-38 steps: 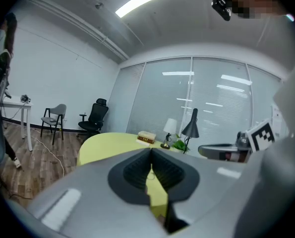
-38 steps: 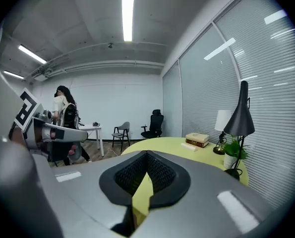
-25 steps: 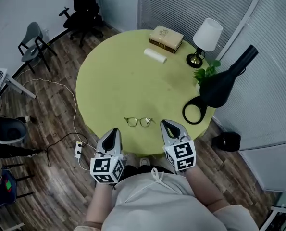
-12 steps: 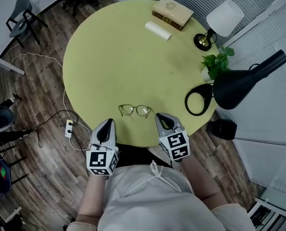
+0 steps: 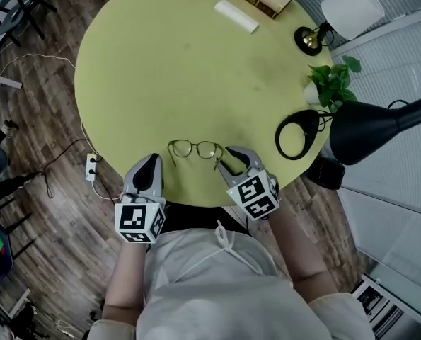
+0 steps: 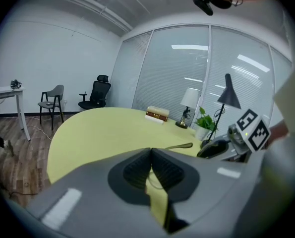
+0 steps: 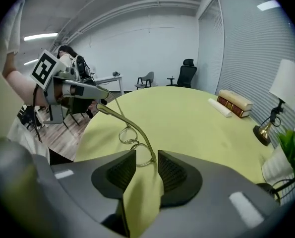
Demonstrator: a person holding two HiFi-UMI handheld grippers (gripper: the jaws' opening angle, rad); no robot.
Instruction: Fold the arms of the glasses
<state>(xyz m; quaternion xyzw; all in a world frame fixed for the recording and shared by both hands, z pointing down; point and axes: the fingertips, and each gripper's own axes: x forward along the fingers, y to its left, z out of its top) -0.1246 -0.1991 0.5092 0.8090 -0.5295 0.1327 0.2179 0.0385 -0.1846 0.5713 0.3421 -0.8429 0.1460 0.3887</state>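
Since the earlier frame both grippers have closed in on the glasses (image 5: 194, 149), and the right jaws have just been opening. Head view: glasses lie arms-out near the round table's (image 5: 160, 69) near edge; left gripper (image 5: 150, 161) just left of them, right gripper (image 5: 231, 156) at their right arm. Left gripper view: left gripper (image 6: 150, 152) jaws pressed together at the tips, nothing pinched; one glasses arm (image 6: 179, 146) visible beyond on the table (image 6: 97, 128). Right gripper view: right gripper (image 7: 147, 157) jaws spread, the end of the glasses' (image 7: 130, 133) arm between the pads, pads not pressing it.
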